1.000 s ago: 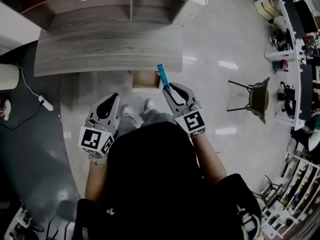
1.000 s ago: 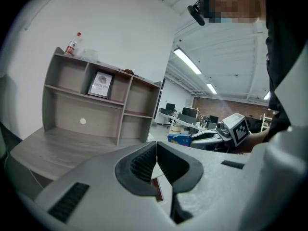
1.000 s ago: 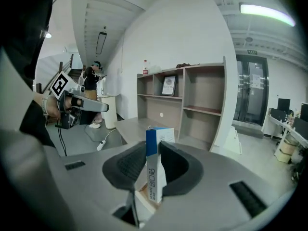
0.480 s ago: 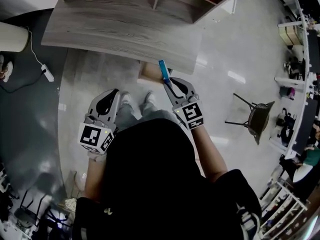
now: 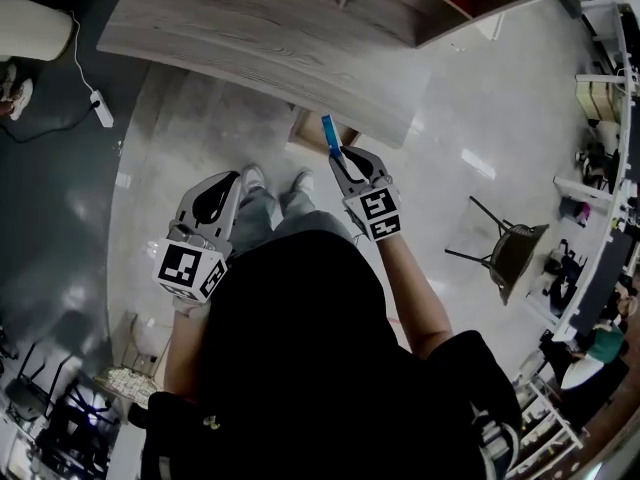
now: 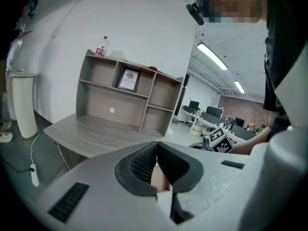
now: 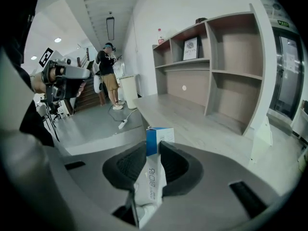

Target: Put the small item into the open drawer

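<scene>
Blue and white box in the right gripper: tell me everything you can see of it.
The box is slim, seemingly cardboard, white with grey print on its body and blue at its far end. The right gripper is shut on its sides, the blue end sticking out past the jaws. In the head view it points toward the desk edge, touching nothing else.

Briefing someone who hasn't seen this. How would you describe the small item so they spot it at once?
A grey wooden desk with shelves fills the top of the head view; just below its front edge is the right gripper. Its fingers pinch the slim packet: white with a blue end, the only blue thing nearby.
</scene>
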A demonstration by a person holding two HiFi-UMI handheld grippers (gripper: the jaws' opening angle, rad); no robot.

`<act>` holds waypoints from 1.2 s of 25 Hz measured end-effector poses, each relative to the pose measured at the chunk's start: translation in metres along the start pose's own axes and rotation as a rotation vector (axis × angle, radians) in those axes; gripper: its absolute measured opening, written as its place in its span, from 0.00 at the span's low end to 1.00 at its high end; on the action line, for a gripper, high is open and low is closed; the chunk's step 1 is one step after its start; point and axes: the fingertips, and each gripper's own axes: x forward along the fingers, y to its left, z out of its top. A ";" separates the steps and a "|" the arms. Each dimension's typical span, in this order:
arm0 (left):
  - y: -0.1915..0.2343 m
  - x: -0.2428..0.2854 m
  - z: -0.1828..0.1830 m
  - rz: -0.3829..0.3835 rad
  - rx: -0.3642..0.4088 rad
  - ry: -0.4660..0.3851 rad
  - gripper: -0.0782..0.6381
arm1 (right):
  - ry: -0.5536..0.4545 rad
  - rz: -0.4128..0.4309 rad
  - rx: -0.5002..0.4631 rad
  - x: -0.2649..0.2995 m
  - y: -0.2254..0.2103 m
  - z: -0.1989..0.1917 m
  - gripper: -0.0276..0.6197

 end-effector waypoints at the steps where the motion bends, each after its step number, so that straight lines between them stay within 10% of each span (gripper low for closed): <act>1: 0.002 -0.001 -0.001 0.005 -0.003 0.002 0.12 | 0.012 0.007 0.000 0.006 0.001 -0.003 0.20; 30: 0.034 -0.016 -0.026 0.132 -0.060 0.068 0.12 | 0.326 0.111 -0.050 0.120 -0.013 -0.102 0.20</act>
